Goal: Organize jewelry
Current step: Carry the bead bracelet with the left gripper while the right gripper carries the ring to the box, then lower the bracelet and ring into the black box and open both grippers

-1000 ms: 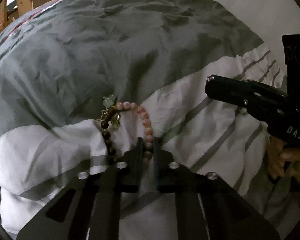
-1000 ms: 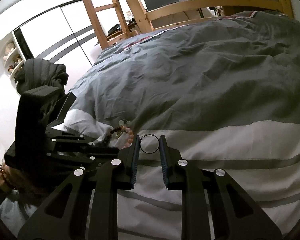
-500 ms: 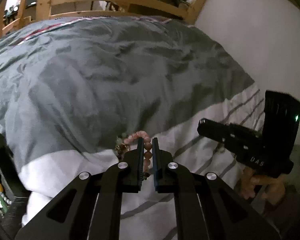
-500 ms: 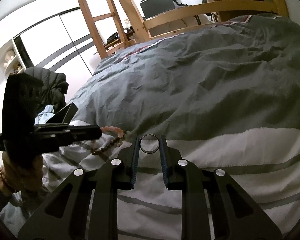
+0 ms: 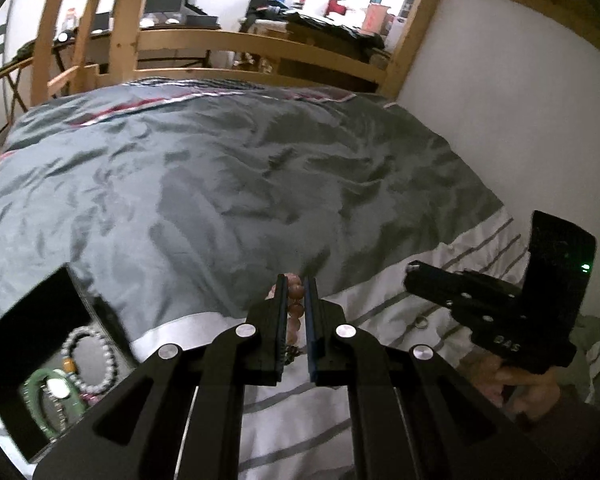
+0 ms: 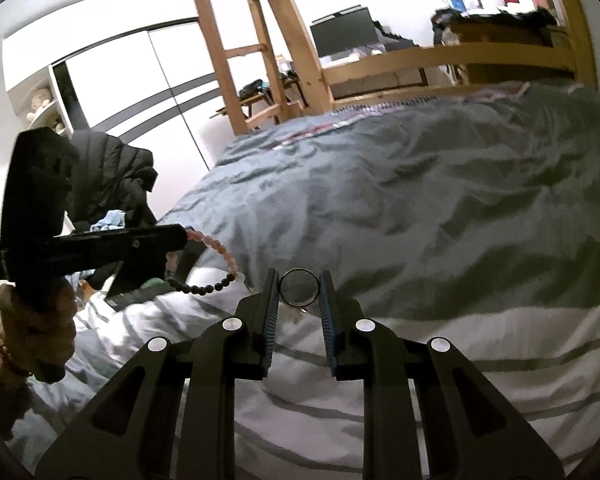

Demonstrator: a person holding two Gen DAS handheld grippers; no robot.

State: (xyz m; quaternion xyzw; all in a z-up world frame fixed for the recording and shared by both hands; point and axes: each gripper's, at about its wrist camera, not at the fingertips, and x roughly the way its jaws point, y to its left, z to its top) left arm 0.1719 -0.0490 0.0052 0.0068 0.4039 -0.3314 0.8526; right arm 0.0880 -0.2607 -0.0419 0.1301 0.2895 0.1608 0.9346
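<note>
The left gripper (image 5: 296, 286) is pinched nearly shut on a bead bracelet (image 5: 294, 308); pink beads sit between its fingertips and, in the right wrist view, the rest of the loop, pink then dark beads, hangs free below it over the bed (image 6: 220, 268). The right gripper (image 6: 299, 280) is closed on a thin dark ring (image 6: 299, 287), its fingers touching the ring's two sides and holding it upright above the white striped part of the cover. A small silver ring (image 5: 421, 322) lies on that striped cloth, under the right gripper as the left wrist view shows it.

The grey duvet (image 5: 220, 184) spreads wide and bare ahead of both tools, so there is plenty of room toward the wooden bed rail (image 5: 260, 46). The wall (image 5: 500, 112) closes off the right edge of the bed. At the lower left an open black box (image 5: 28, 340) stands beside the bed edge, holding a white bead bracelet (image 5: 90, 360) and a green one (image 5: 40, 400).

Compared with a second ago, both grippers sit higher above the cover. The bracelet, which then lay on the cloth, now dangles in the air. The box has come into the left view, and more of the far room shows. Neither grip has changed
</note>
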